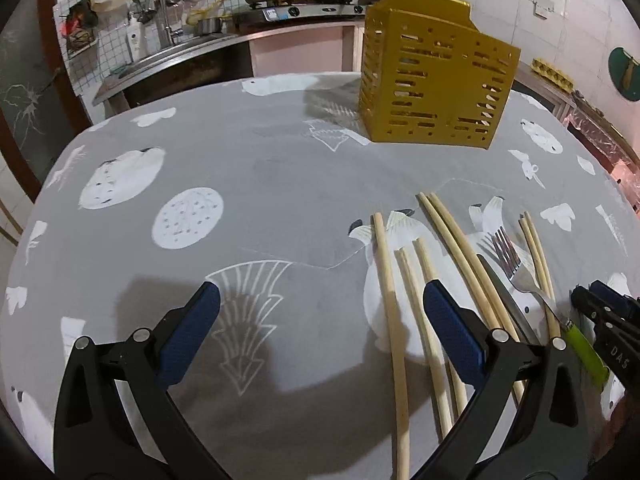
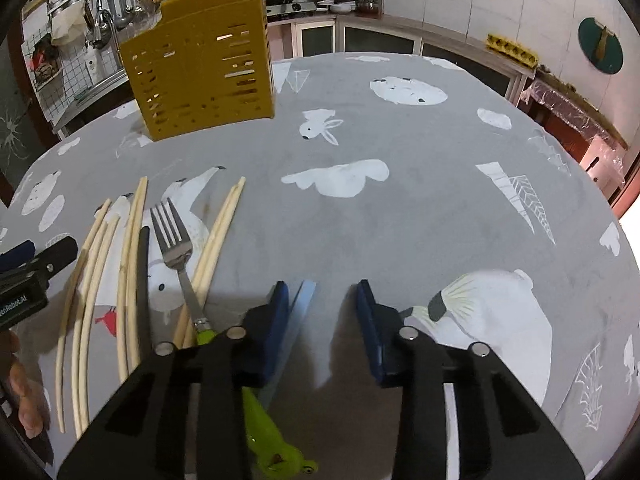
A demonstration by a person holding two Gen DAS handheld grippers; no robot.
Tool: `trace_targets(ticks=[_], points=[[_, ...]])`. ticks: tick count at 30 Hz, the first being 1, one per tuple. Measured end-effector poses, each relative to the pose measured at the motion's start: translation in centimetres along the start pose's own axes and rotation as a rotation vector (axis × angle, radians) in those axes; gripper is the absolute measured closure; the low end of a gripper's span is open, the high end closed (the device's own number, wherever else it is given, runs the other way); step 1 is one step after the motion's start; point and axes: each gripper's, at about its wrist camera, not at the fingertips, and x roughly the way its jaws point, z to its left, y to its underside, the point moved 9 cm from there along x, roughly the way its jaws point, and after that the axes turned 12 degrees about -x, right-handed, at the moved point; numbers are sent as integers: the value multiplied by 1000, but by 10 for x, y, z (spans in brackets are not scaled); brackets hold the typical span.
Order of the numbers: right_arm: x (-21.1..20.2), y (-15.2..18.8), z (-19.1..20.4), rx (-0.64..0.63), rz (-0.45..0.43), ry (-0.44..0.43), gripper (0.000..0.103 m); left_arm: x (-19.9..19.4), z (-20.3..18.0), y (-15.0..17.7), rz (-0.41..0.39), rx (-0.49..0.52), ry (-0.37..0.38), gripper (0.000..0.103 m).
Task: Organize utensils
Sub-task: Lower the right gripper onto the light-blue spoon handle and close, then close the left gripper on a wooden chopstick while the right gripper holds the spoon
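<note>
The table [image 2: 400, 208], under a grey cloth with white animal prints, fills both views. Far ahead of both grippers stands the yellow slotted holder [image 1: 432, 92], upright and apparently empty.

Ahead and to the right of the left gripper [image 1: 320, 320] lies the row of pale chopsticks [image 1: 388, 288], about 8 sticks in loose pairs. Their long axes run roughly parallel to the gripper's pointing line, tips toward the holder, thick ends toward the person. The left gripper is released, with nothing but cloth between its pads; its right finger sits over 2 of the sticks.

Among the chopsticks lies 1 fork [image 2: 176, 240] with a green handle, tines pointing toward the holder, handle running back under the left finger of the right gripper [image 2: 322, 320]. Beside it lies a dark knife-like blade [image 2: 143, 280], pointing the same way.

The right gripper's jaws stand partly apart and hold nothing; only cloth lies between them. A pale blue strip shows just inside its left finger; what it is I cannot tell.

The step in hand looks like the first pick. To do it well, shift the right gripper left until the fork's neck lies between the pads, close across the handle, then lift it tines-up or tines-down consistently and lower it vertically into the holder.
</note>
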Motion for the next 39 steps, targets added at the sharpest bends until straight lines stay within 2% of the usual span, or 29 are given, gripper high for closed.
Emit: trace_targets(ticks=[2, 6, 8, 14, 16, 18, 22, 24, 29, 31, 35, 39], points=[[1, -1, 3, 0, -8, 2, 80, 6, -2, 0, 12, -2, 5, 9], [2, -4, 8, -18, -16, 7, 90, 17, -4, -2, 38, 3, -8, 20], [2, -4, 9, -19, -20, 10, 90, 23, -6, -4, 52, -7, -2, 25], [3, -6, 7, -12, -25, 9, 90, 36, -15, -11, 69, -8, -18, 26], [3, -7, 6, -3, -23, 8, 91, 38, -17, -13, 72, -6, -25, 31], [4, -8, 5, 6, -20, 1, 91, 38, -20, -15, 78, -10, -19, 39], [7, -11, 4, 19, -12, -7, 92, 38, -23, -16, 95, -14, -17, 48], [9, -14, 4, 30, -14, -15, 93, 38, -25, -18, 102, -21, -17, 59], [12, -18, 1, 50, -25, -29, 94, 38, -24, -19, 85, -34, 6, 66], [13, -20, -1, 63, -36, -33, 94, 37, -21, -19, 66, -29, 4, 73], [11, -24, -6, 78, -61, -27, 94, 36, -15, -23, 63, -59, 33, 94], [8, -27, -12, 89, -84, -16, 94, 36, -13, -25, 62, -75, 62, 97]])
